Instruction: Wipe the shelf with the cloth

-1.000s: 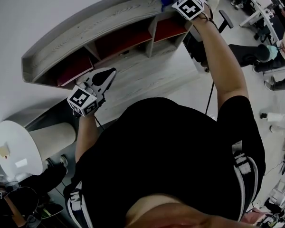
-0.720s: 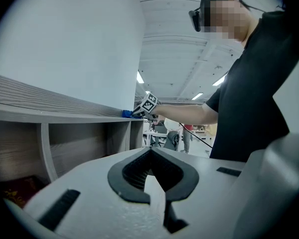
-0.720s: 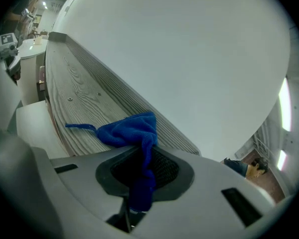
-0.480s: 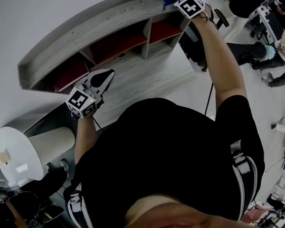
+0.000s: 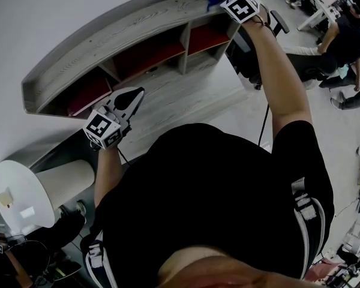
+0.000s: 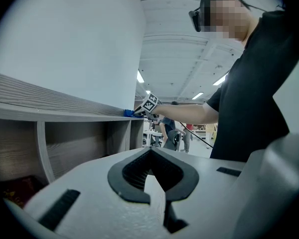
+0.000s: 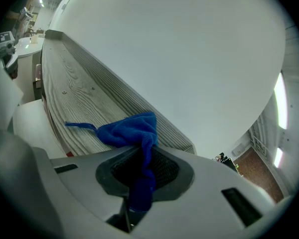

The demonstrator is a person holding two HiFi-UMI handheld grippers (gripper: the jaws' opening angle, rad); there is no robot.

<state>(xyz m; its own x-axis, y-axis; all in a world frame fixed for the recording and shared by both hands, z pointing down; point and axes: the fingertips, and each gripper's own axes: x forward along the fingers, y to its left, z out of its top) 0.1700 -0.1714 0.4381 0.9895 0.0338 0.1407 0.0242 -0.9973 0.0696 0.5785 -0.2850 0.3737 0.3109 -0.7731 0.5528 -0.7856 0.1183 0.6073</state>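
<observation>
**White wall, long shelf: wiping stroke in hand at the right end**

White wall fills the background. Against it runs one long wood-grain shelf (image 5: 108, 38), whose top board is edged by a ribbed back lip. Under that board I count three open bays with red floors. Below them, one pale tabletop (image 5: 180, 101) carries the whole unit.

I am working two grippers. My right gripper (image 7: 138, 183) is up at the shelf's right end, with the arm stretched out. Its jaws are clamped on the one blue cloth (image 7: 132, 131), pinching it by a fold. The cloth bunches out ahead of the jaws and lies on the top board close to the back lip, with a thin tail pointing down the board. My left gripper (image 6: 152, 180) hangs low over the tabletop, well apart from the shelf top. Its jaws are pressed together with nothing between them.

By my reading, the step in hand is the wipe of the top board itself, with the cloth at the right end. I cannot tell from the grain which parts have been wiped. Most of the board's length stretches away to the left, so I judge the next move to be a steady drag leftward along the grain. That calls for the clamp to hold firm and the bunched cloth to press flat. The cloth, not the hard jaws, should meet the wood.
</observation>
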